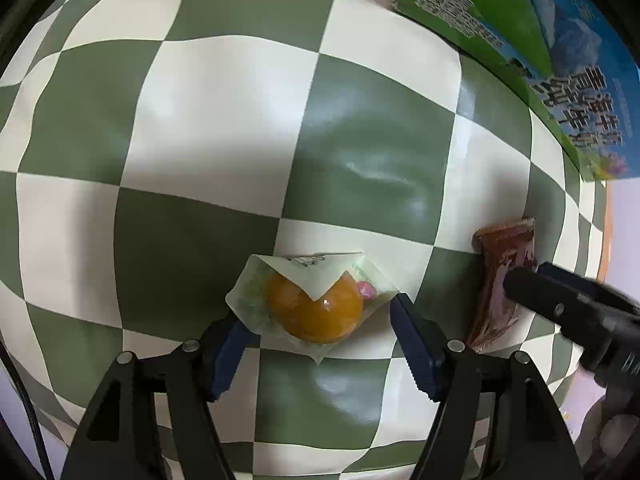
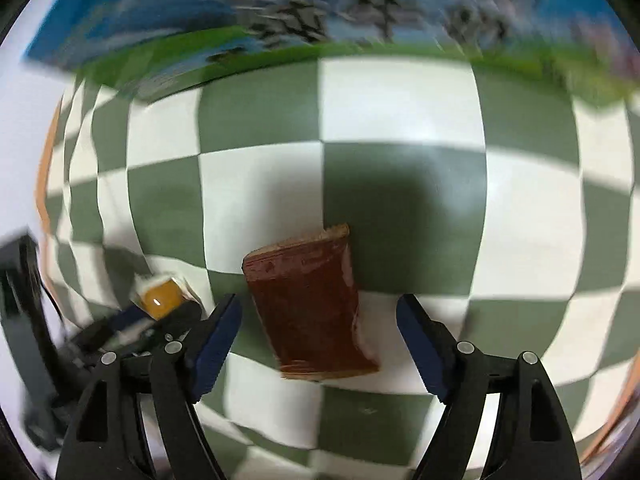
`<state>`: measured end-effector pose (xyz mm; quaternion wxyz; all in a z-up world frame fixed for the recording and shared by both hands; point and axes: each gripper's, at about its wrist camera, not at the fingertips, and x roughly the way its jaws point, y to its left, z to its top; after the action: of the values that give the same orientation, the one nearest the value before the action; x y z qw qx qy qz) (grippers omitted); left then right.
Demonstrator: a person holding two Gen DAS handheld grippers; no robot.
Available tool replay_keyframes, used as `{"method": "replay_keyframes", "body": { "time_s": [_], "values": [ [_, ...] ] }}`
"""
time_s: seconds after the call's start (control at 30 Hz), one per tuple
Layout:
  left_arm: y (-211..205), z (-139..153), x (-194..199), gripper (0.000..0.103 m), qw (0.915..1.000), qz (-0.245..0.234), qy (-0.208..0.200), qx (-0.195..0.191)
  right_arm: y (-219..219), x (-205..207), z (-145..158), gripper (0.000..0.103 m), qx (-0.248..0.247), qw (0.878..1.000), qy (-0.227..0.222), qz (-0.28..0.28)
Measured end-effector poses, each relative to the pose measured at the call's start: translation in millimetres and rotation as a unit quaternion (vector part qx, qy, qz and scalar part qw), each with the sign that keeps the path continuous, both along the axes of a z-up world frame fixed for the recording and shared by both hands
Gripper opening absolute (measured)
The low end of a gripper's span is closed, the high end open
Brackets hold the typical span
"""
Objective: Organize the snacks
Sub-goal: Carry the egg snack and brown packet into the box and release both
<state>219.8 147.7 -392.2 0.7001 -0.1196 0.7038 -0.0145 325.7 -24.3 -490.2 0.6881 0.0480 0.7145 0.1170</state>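
the green-and-cream checkered surface (image 1: 224,128) is filling both wrist views, and a large blue-and-green printed carton (image 1: 532,40) is lying along its far edge, blurred in the right wrist view. the left gripper (image 1: 316,312) is pointing down at the surface with its jaws standing apart, and the clear packet with an orange round snack (image 1: 314,310) is lying flat between the blue fingertips, one corner just beside the left pad, with no pad pressing on it. the right gripper (image 2: 318,312) is also pointing down with its jaws wide apart, and the reddish-brown snack packet (image 2: 310,308) is lying flat on the surface between its fingertips, clear of both pads. in the left wrist view that brown packet is lying to the right of the orange snack packet, partly covered by the right gripper's black finger.
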Motion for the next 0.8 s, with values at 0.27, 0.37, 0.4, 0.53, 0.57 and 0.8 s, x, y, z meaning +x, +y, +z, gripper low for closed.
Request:
{"method": "replay_keyframes", "body": {
  "time_s": [0.27, 0.37, 0.4, 0.53, 0.57, 0.8],
  "values": [
    [29, 11, 12, 0.047, 0.9998, 0.005, -0.009, 0.017, 29, -16, -10, 0.075, -0.055, 0.997, -0.034, 0.041],
    [22, 13, 12, 0.044, 0.9994, -0.003, -0.011, 0.033, 23, -20, -6, 0.060, -0.054, 0.997, -0.051, 0.026],
    [18, 15, 12, 0.044, 0.9992, -0.005, -0.012, 0.037, 21, -21, -4, 0.059, -0.045, 0.997, -0.055, 0.019],
    [4, 29, 18, 0.043, 0.9993, -0.013, -0.014, 0.031, 7, -26, 10, 0.059, -0.020, 0.998, -0.058, -0.008],
    [-1, 34, 19, 0.043, 0.9993, -0.017, -0.017, 0.029, 2, -27, 15, 0.059, -0.006, 0.998, -0.056, -0.021],
    [-27, 106, 38, 0.043, 0.9965, -0.026, -0.071, -0.036, -42, -6, 62, 0.059, 0.063, 0.994, -0.076, -0.056]
  ]
}}
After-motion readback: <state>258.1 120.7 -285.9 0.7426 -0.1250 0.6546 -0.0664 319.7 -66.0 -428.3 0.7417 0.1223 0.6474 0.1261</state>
